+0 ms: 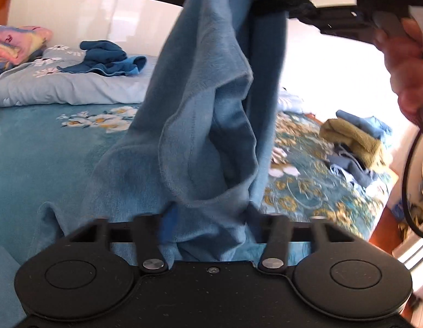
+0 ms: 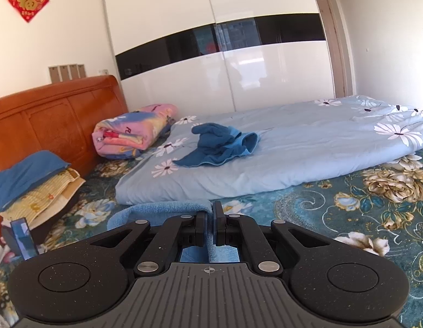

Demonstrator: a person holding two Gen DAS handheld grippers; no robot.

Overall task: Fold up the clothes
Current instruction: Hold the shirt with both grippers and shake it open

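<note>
A light blue garment [image 1: 206, 125] hangs in the air in the left wrist view. Its top is pinched by my right gripper [image 1: 268, 5] at the upper right of that view. Its lower part drapes over my left gripper [image 1: 208, 218], whose fingertips are hidden under the cloth. In the right wrist view my right gripper [image 2: 210, 213] is shut on an edge of the same light blue garment [image 2: 167, 209], held above the bed.
The bed has a teal floral cover [image 2: 348, 213] and a pale blue quilt [image 2: 307, 153]. A dark blue garment [image 2: 216, 145] lies on the quilt. A pink folded blanket [image 2: 132, 131], pillows [image 2: 31, 180] and an orange headboard [image 2: 47, 114] are left. A clothes pile [image 1: 356, 142] lies right.
</note>
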